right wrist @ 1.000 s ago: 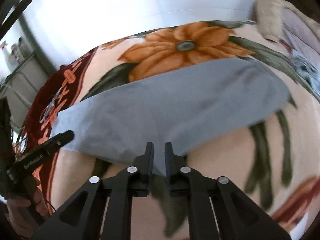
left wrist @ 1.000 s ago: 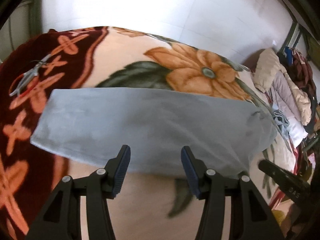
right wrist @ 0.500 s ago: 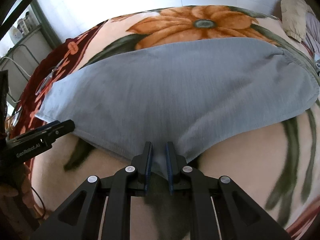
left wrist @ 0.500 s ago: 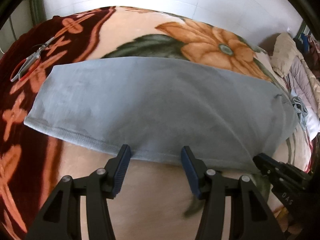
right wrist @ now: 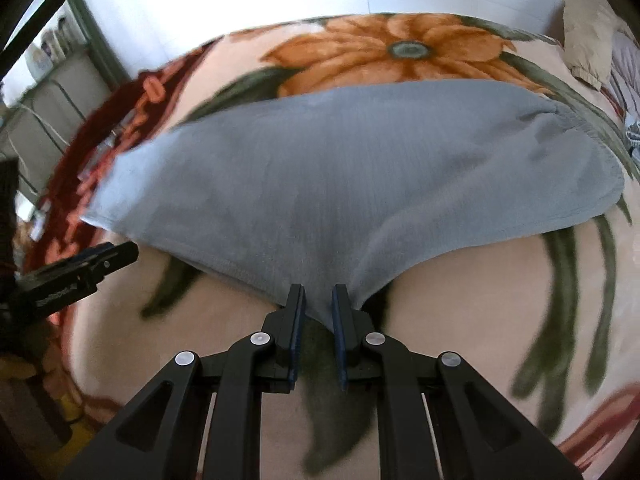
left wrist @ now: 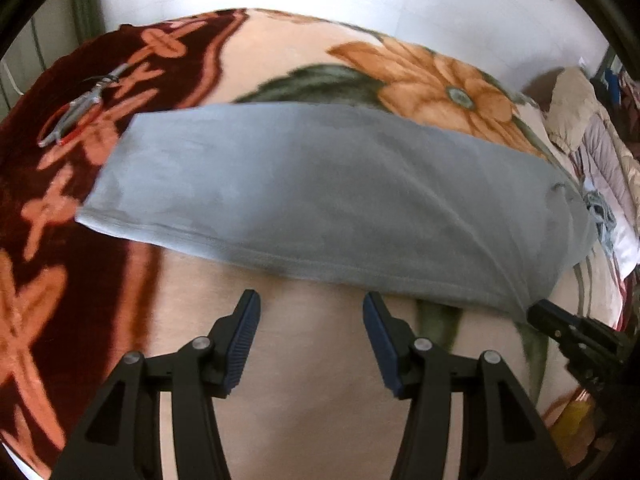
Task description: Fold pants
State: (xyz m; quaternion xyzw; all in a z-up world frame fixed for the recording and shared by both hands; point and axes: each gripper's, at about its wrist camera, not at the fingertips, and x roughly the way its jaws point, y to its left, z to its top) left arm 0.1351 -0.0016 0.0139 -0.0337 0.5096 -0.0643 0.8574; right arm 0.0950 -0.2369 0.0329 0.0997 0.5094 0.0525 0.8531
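A big soft blanket [left wrist: 304, 392] covers the bed. It is peach with a huge orange flower [right wrist: 400, 52], green leaves and a dark red border on the left side of both views.

On top of the blanket lie the grey-blue pants [left wrist: 320, 200]. They are folded into one long band that runs from the left across the middle to the right of each view. The flower peeks out just behind the band. In the right wrist view the stretchy waist end [right wrist: 600, 168] sits at the right.

At the far right there is a heap of other clothes [left wrist: 592, 136].

The right tongs [right wrist: 318, 308] are at the bottom middle of their own view. They are nearly closed and pinch the near edge of the pants, and the cloth is pulled into a little point between the blue pads.

The left tongs [left wrist: 312, 320] are at the bottom of their view. They stand about half open with nothing between them, just in front of the near edge of the pants and not touching it.

A small pair of scissors [left wrist: 80, 112] with red on the handles lies on the red border at the upper left, well apart from the pants.
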